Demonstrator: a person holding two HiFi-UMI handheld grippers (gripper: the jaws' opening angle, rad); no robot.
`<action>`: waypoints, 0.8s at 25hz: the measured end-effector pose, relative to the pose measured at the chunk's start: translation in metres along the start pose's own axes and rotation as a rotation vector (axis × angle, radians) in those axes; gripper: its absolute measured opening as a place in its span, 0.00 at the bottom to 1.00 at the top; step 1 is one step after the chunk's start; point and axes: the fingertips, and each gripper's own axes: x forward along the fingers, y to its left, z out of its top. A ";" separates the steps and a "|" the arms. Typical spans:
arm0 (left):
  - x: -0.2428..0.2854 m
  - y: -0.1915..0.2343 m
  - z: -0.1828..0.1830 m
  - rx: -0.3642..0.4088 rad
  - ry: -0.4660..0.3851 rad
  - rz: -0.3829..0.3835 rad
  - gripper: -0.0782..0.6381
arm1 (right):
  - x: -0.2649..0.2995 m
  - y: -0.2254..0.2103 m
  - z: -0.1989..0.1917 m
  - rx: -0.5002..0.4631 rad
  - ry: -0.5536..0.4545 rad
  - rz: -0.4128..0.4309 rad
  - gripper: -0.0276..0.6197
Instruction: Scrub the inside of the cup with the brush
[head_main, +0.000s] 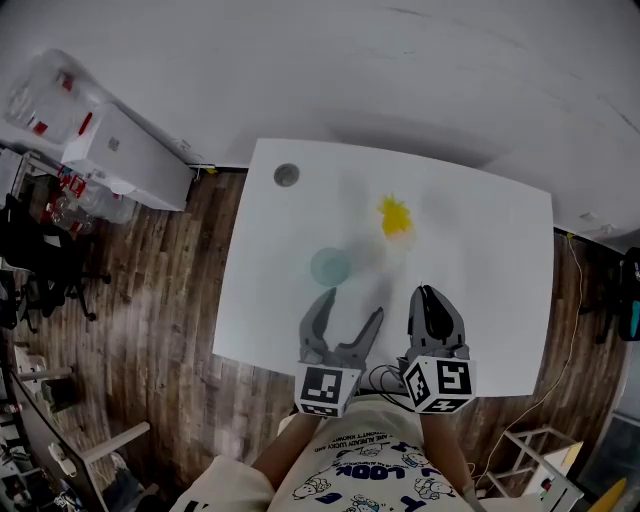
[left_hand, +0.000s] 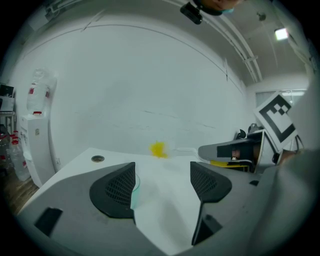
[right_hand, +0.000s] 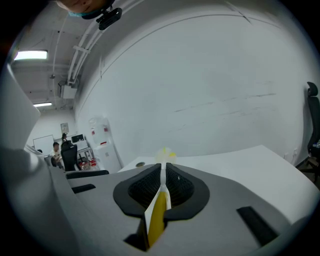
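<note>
A pale teal see-through cup (head_main: 330, 266) stands on the white table (head_main: 480, 240), just beyond my left gripper (head_main: 352, 305), which is open and holds nothing. In the left gripper view the cup (left_hand: 135, 187) peeks from behind the left jaw of that gripper (left_hand: 162, 182). My right gripper (head_main: 428, 293) is shut on the brush's thin white and yellow handle (right_hand: 160, 202). The yellow bristle head (head_main: 395, 216) lies farther out on the table, right of the cup and apart from it. The bristle head (right_hand: 166, 152) shows past the shut right gripper (right_hand: 163, 175).
A round grommet hole (head_main: 286, 175) sits at the table's far left corner. A white water dispenser (head_main: 125, 152) with bottles stands on the wood floor to the left. Cables hang at the table's near edge (head_main: 385, 377).
</note>
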 end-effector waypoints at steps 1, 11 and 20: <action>0.000 0.001 0.000 0.002 0.002 0.001 0.60 | 0.001 0.001 0.000 0.000 0.003 -0.001 0.11; -0.005 0.018 -0.001 0.034 0.012 0.091 0.13 | 0.005 0.003 -0.006 -0.002 0.022 -0.003 0.11; -0.006 0.018 -0.003 0.021 0.015 0.091 0.13 | 0.005 0.000 -0.010 -0.002 0.029 -0.010 0.11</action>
